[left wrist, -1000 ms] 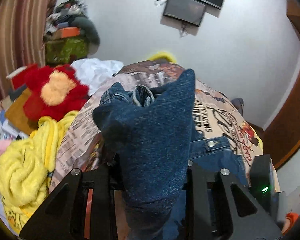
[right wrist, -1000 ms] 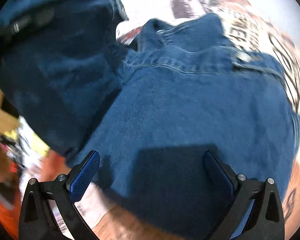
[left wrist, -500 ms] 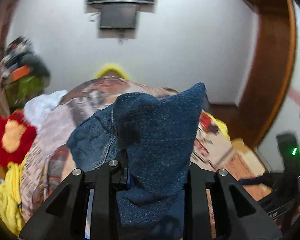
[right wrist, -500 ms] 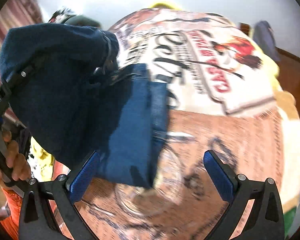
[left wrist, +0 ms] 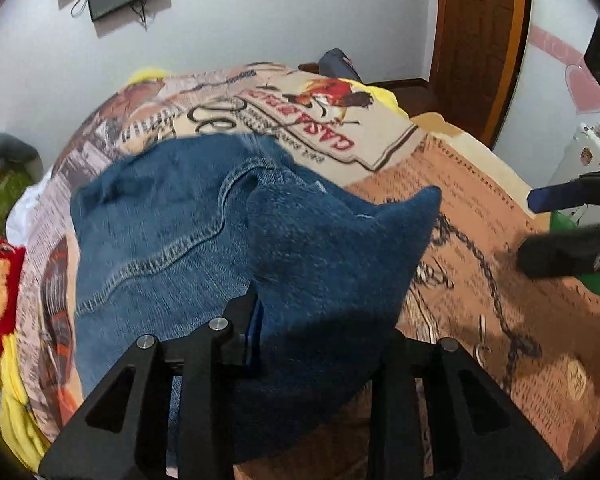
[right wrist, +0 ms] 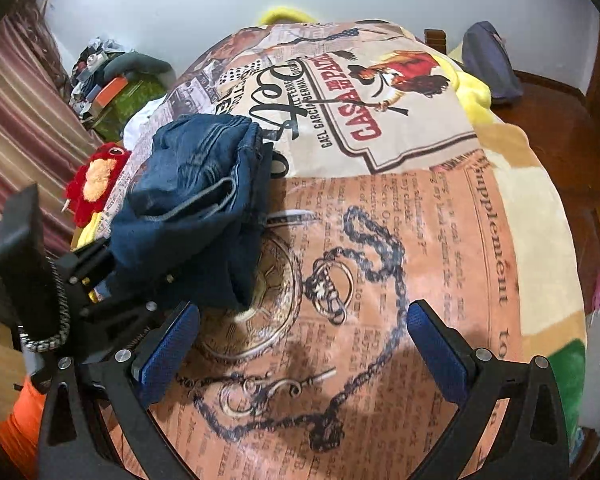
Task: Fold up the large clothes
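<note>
Denim jacket point(left wrist: 172, 240) is pinched by the left gripper point(left wrist: 320, 344), probably to carry a fold over the bed blanket point(right wrist: 440, 240); right gripper point(right wrist: 300, 344) jaws wide, empty.

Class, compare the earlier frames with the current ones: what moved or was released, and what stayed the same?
The right tongs drew back off the denim garment and now hang open over the printed blanket, empty. The garment, spread wide earlier, is now bunched at the blanket's left. The left tongs stayed clamped on a denim fold.
</note>
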`<move>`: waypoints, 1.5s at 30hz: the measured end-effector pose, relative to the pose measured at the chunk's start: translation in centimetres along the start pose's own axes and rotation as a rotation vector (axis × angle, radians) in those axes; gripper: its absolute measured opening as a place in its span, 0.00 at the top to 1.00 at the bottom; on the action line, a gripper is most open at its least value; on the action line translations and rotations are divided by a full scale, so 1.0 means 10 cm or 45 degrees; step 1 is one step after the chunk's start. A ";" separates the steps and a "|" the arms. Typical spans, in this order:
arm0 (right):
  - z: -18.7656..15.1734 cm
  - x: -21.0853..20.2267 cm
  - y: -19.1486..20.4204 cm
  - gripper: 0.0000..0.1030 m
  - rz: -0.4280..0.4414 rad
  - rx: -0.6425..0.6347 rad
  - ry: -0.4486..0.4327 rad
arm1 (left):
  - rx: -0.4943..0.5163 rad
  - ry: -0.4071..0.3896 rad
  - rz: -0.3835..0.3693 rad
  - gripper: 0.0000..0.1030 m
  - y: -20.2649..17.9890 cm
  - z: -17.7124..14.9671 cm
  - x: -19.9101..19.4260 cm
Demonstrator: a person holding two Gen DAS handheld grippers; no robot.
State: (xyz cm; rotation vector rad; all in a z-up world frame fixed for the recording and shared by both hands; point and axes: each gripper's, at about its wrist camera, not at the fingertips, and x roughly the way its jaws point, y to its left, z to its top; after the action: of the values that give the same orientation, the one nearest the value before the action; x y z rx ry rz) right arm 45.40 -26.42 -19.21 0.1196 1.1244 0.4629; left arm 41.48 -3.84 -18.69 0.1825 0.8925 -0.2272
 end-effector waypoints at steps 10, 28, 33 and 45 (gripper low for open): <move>-0.02 -0.22 0.18 0.00 0.018 -0.025 -0.054 | 0.026 -0.029 -0.024 0.30 -0.06 -0.17 -0.38; 0.43 0.59 1.08 0.00 0.067 -0.214 0.055 | -0.317 0.021 0.162 0.03 1.42 -0.44 -0.54; 0.57 1.00 1.03 0.00 -0.025 -0.252 0.139 | -0.378 0.072 0.120 0.00 1.51 -0.67 -0.30; 0.63 0.74 0.48 0.00 -0.101 -0.298 0.013 | -0.396 0.061 0.086 0.00 1.46 -0.85 -0.24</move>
State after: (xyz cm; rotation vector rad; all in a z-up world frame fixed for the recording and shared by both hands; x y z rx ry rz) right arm 52.17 -18.12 -21.16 -0.1316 1.0731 0.5212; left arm 37.59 12.65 -21.08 -0.0711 0.9556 -0.0195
